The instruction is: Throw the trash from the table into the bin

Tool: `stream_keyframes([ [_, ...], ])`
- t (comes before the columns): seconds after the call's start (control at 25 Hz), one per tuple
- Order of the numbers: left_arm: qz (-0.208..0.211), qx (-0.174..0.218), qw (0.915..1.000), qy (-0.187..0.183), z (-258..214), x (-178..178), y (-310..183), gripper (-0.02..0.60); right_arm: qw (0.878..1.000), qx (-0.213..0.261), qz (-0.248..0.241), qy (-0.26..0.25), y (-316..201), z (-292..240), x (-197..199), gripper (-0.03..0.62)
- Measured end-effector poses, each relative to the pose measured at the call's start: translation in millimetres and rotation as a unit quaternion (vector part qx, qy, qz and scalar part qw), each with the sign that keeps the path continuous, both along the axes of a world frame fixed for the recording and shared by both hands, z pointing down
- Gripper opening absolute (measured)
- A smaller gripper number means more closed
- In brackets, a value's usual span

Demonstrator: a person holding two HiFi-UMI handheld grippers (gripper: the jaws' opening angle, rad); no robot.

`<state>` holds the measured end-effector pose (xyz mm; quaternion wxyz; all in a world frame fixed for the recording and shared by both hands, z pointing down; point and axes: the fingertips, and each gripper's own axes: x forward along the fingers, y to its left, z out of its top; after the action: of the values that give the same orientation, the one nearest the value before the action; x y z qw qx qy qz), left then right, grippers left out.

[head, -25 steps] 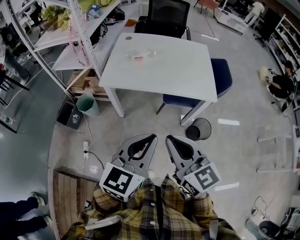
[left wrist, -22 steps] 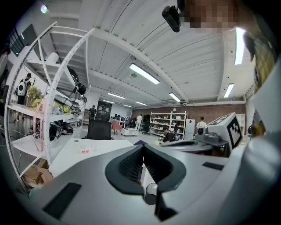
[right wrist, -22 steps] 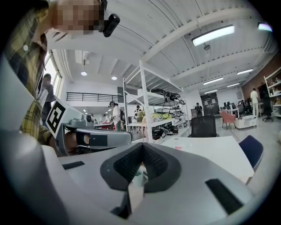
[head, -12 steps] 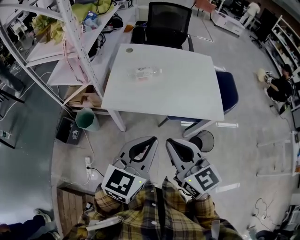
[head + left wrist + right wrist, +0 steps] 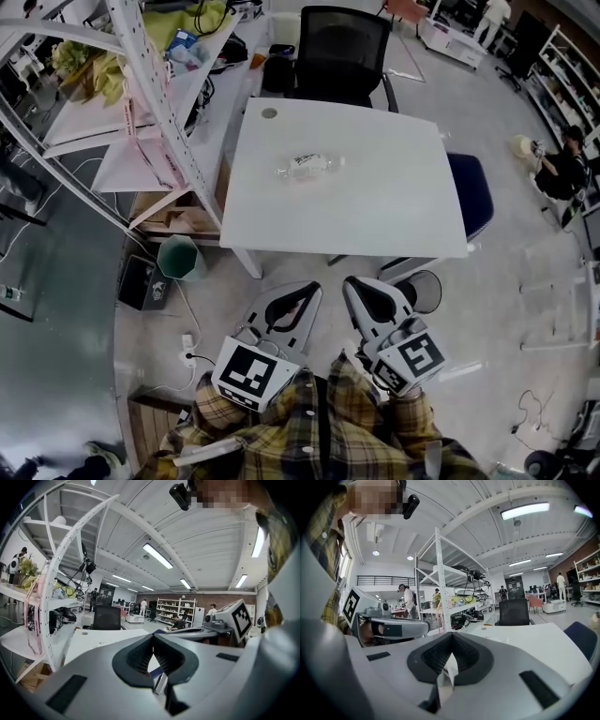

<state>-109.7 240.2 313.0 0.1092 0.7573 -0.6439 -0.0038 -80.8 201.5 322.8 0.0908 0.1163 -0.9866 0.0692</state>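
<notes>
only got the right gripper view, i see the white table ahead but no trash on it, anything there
observer: Yes. The head view shows a clear plastic bottle lying on its side near the middle of the white table.
operator: ok and wheres the bin
observer: A black mesh bin stands on the floor by the table's near right corner, just beyond the right gripper.
operator: left gripper holding anything
observer: No. The left gripper is shut with nothing between its jaws, as its own view shows.
</notes>
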Motion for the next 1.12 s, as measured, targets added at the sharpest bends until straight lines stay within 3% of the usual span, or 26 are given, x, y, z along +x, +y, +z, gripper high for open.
stream_keyframes([
  [0.6, -0.007, -0.03, 0.9992, 0.026, 23, -66, -47, 0.008, 0.999, -0.036, 0.028, 0.026, -64, 23, -50, -0.002],
  [0.96, -0.027, -0.024, 0.999, 0.027, 17, -113, -129, 0.008, 0.999, -0.028, 0.002, 0.04, -145, 25, -99, -0.002],
  [1.12, -0.041, -0.026, 0.9986, 0.022, 8, -136, -173, 0.008, 0.998, -0.001, -0.026, 0.058, -188, 17, -125, -0.002],
])
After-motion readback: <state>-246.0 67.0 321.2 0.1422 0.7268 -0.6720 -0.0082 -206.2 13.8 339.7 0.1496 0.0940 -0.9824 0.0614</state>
